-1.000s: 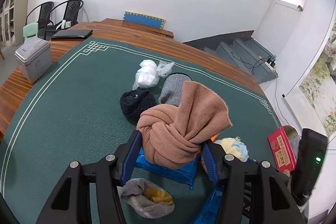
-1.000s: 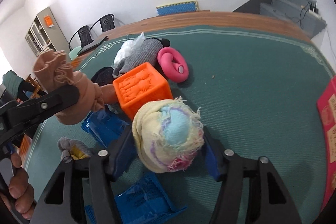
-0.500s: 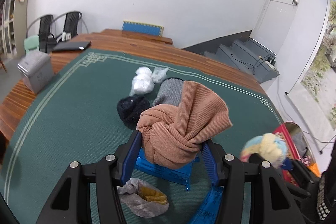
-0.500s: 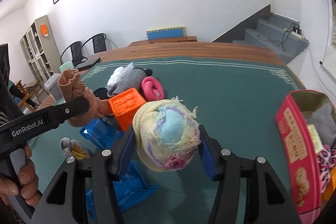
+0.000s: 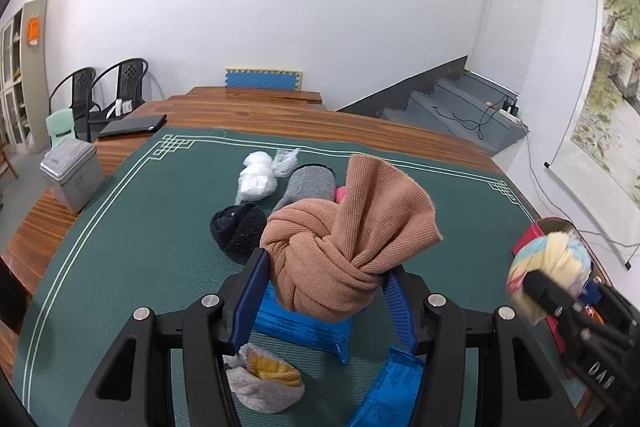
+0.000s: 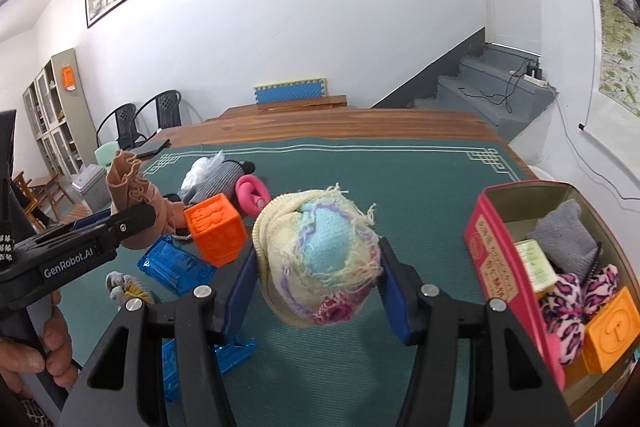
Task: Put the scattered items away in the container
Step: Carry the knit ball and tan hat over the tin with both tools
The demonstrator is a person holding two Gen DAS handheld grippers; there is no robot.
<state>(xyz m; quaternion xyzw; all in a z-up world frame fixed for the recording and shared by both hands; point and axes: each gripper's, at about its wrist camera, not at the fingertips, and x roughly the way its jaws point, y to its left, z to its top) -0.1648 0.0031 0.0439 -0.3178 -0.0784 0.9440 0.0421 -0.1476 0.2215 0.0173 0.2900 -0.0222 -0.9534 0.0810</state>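
Observation:
My left gripper (image 5: 326,287) is shut on a knotted tan sock bundle (image 5: 344,247), held above the green mat. In the right wrist view the same bundle (image 6: 136,195) shows at the left, carried by a person's hand. My right gripper (image 6: 316,259) is shut on a pastel yarn-fringed sock ball (image 6: 316,251), lifted off the mat just left of the red tin (image 6: 492,251). The tin stands open at the right and holds a grey sock, a pink leopard sock and an orange cube. From the left wrist view the pastel ball (image 5: 552,267) hangs by the tin's rim (image 5: 536,231).
On the mat lie an orange cube (image 6: 216,231), a pink ring (image 6: 252,191), a grey sock (image 5: 310,187), a dark sock ball (image 5: 238,231), a white bag (image 5: 258,177), blue packets (image 5: 300,323) and a grey-yellow sock (image 5: 262,383). A grey tin (image 5: 72,173) stands at the left table edge.
My right gripper has risen and swung right with the pastel ball, so the open red tin has come into view beside it. The left gripper has drifted a little with the tan bundle.

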